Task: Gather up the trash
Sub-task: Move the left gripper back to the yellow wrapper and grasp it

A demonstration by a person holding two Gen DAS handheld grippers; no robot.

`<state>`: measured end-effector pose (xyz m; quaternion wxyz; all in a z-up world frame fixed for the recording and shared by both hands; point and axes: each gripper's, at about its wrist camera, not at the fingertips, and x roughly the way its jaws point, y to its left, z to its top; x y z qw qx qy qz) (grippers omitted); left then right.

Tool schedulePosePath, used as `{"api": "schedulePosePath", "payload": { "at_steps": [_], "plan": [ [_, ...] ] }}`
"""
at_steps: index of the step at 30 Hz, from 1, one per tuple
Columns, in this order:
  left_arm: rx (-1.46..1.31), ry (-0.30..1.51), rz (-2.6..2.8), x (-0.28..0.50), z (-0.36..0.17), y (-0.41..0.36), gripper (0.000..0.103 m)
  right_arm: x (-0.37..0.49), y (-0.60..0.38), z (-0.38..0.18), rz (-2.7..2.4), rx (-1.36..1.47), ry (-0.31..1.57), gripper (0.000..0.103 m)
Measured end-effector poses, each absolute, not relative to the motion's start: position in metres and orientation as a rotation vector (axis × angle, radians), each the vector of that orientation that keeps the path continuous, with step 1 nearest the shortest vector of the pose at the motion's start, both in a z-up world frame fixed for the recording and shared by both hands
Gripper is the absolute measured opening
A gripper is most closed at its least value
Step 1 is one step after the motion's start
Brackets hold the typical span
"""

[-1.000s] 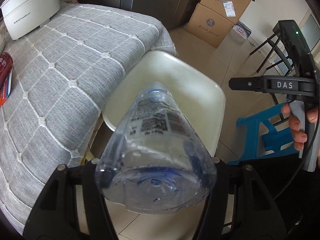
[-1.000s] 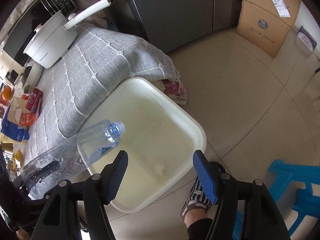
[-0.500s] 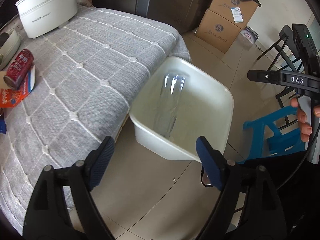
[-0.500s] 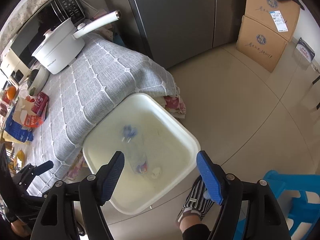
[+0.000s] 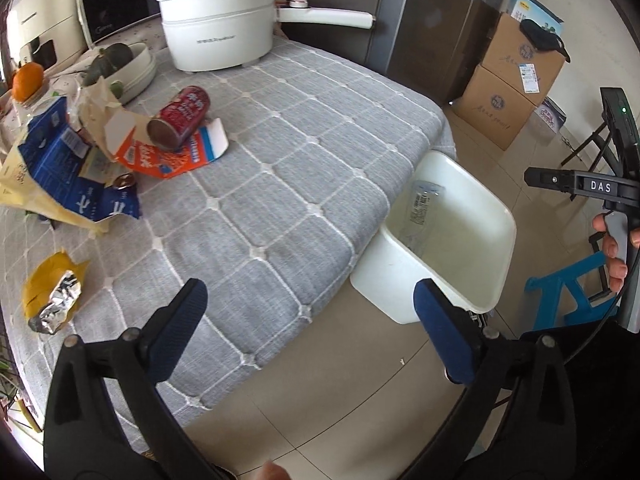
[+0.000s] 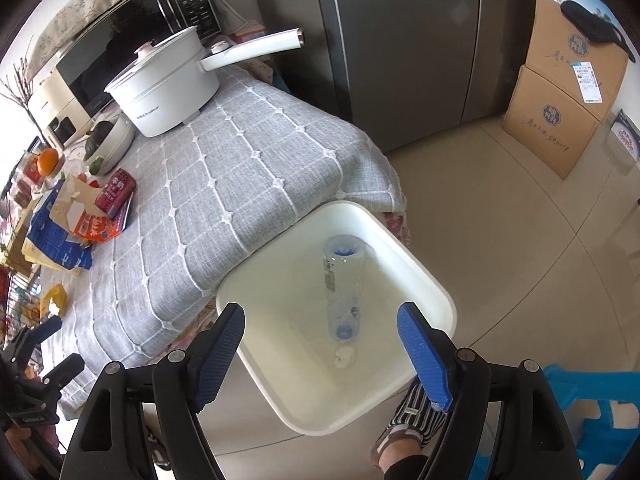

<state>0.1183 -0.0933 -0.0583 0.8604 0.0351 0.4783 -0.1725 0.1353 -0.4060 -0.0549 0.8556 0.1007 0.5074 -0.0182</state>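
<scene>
A clear plastic bottle [image 6: 342, 280] lies inside the white bin [image 6: 432, 286] on the floor beside the table; it also shows in the left wrist view [image 5: 422, 212] in the bin [image 5: 502, 264]. A small white crumpled scrap [image 6: 345, 357] lies near it. My left gripper [image 5: 316, 330] is open and empty above the table's near edge. My right gripper [image 6: 320, 354] is open and empty above the bin. On the grey tablecloth lie a red can [image 5: 179, 117], an orange carton [image 5: 168, 156], a blue-and-yellow bag [image 5: 60, 176] and a yellow foil wrapper [image 5: 50, 296].
A white electric pot [image 5: 218, 26] and a bowl of avocados [image 5: 120, 64] stand at the table's far side, an orange [image 5: 27, 80] at the left. Cardboard boxes [image 6: 568, 92] stand by the fridge. A blue stool [image 5: 568, 296] stands right of the bin.
My left gripper opened and let go of the bottle, which dropped into the bin and came to rest. The left gripper pulled back and turned toward the table. The right gripper rose slightly.
</scene>
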Motion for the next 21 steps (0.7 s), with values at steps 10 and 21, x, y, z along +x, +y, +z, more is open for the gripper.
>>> {"api": "schedulePosePath", "payload": {
  "at_steps": [10,21],
  "plan": [
    [-0.004,0.955,-0.174,0.108,-0.053,-0.02,0.102,0.151,-0.346,-0.051,0.025,0.14,1.059,0.082],
    [-0.083,0.921,0.008,0.099,-0.061,0.062,0.102,0.17,-0.265,-0.048,0.099,0.039,1.032,0.085]
  ]
}}
